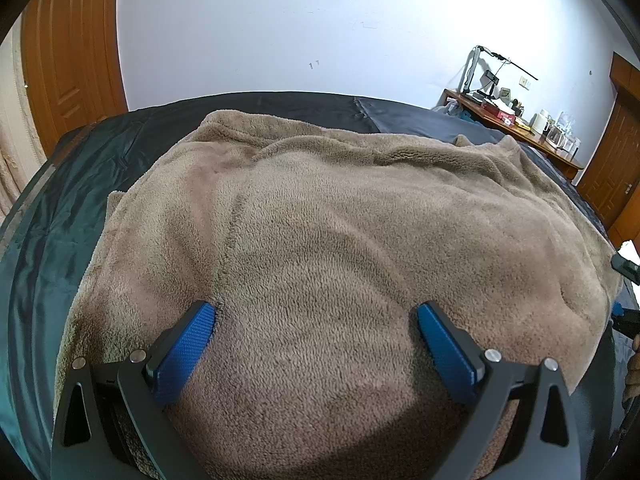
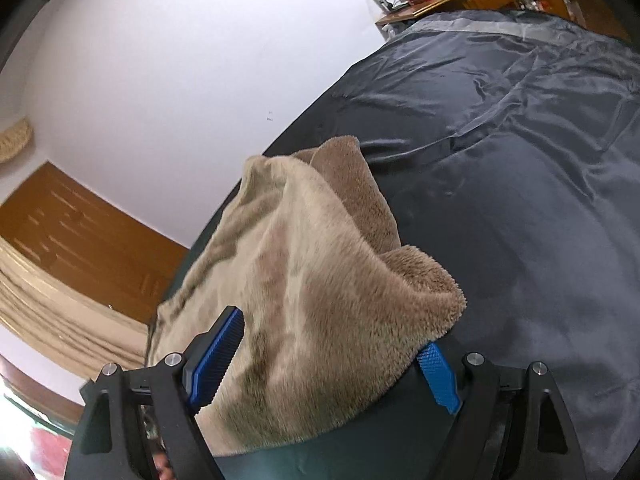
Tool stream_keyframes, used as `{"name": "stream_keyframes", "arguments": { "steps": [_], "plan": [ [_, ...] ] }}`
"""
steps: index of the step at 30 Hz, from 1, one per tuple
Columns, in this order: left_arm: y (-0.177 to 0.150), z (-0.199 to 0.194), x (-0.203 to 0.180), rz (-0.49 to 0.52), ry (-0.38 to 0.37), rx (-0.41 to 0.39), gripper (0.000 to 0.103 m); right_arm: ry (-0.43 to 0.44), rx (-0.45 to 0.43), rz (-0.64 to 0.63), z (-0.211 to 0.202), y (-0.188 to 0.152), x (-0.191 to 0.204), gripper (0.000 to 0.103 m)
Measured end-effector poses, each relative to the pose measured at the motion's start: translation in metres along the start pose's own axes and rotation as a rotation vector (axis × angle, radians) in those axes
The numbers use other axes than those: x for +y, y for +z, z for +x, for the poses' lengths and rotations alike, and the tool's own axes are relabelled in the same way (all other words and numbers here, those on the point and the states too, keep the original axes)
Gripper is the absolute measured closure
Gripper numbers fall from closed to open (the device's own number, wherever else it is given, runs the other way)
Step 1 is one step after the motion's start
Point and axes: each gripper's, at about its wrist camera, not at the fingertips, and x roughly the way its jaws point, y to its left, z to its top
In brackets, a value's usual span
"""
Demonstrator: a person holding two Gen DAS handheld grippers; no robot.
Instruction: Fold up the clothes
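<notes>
Fleece garment (image 1: 320,208), brown and plush, lies spread over most of a bed covered with a dark satin sheet (image 1: 36,264). From the left wrist view it looks broad and rumpled, with a seam running down its left part and soft folds toward the far edge. The left gripper (image 1: 316,320) hovers low over the near part of the fleece, its jaws spread wide; both blue pads (image 1: 184,352) rest against or just above the pile, with nothing pinched between them.

From the right wrist view, a corner of the same fleece (image 2: 320,280) is bunched up and raised off the dark sheet (image 2: 520,200), its thick rolled edge curling over toward the right. The right gripper (image 2: 332,340) has this bunch sitting between its blue pads (image 2: 218,356), yet the jaws stand fairly far apart, and I cannot tell whether they actually grip the cloth or merely flank it. The cloth covers part of the right pad.

Beyond the bed a plain white wall (image 1: 280,20) runs across the room. A wooden door (image 1: 76,60) stands at the left, another wooden door (image 1: 612,160) at the far right. A wooden desk (image 1: 516,128) cluttered with small items, a lamp arm and a white jug sits against the wall near the bed's far corner.
</notes>
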Motion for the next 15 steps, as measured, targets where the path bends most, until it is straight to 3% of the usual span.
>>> {"name": "stream_keyframes", "arguments": {
  "steps": [7,15],
  "plan": [
    [-0.0003,-0.0004,-0.0005,0.000,0.001,0.001,0.002,0.018,-0.025,0.053,0.0020,0.0050,-0.0042,0.018],
    [-0.0004,-0.0004,-0.0005,0.000,0.001,0.001,0.002,0.015,-0.028,0.006,0.0086,0.0090,0.0021,0.013]
  ]
}}
